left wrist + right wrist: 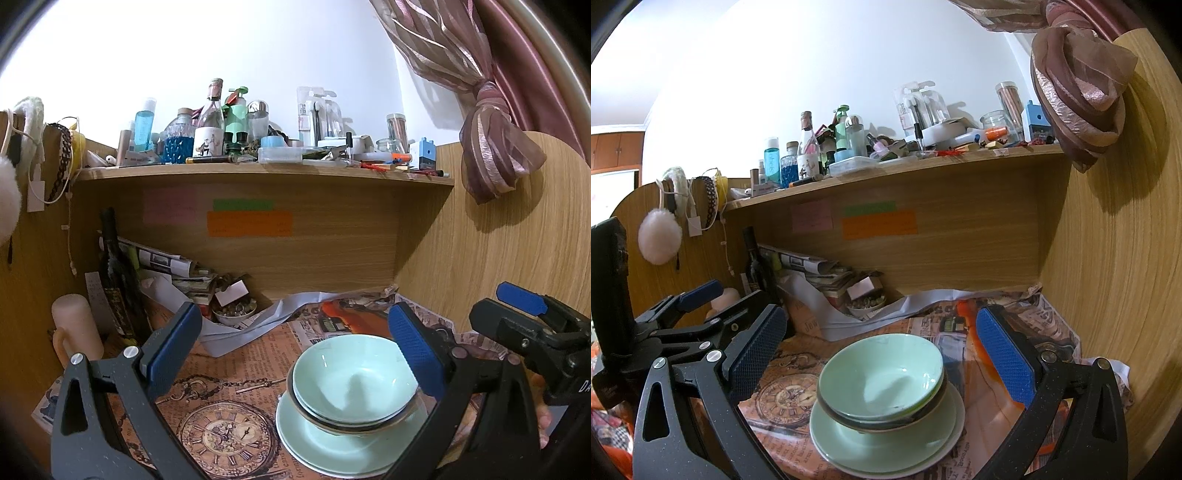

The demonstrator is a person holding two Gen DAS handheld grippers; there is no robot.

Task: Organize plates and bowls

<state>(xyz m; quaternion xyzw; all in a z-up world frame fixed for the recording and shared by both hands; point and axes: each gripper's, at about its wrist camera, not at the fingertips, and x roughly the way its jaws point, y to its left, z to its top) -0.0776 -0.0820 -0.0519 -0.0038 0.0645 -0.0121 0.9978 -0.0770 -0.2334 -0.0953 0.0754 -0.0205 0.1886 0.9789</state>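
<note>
Both tools hover spread and empty over the stack of dishes, which serves as the landmark: the left gripper (295, 354) has its right pad just over the top bowl's right rim, so the stack sits low and right between its fingers, while the right gripper (882, 354) frames the stack nearly centred and seems the better placed to reach it. The green bowls (354, 373) nest mouth-up, round with no long axis, on the green plates (332, 446), all resting on the printed paper (221, 369) covering the desk. Behind the stack lie a small dish of trinkets (232, 312) and piled newspapers, then the wooden back panel with sticky notes (249, 223); above that, the cluttered shelf (258, 173).
</note>
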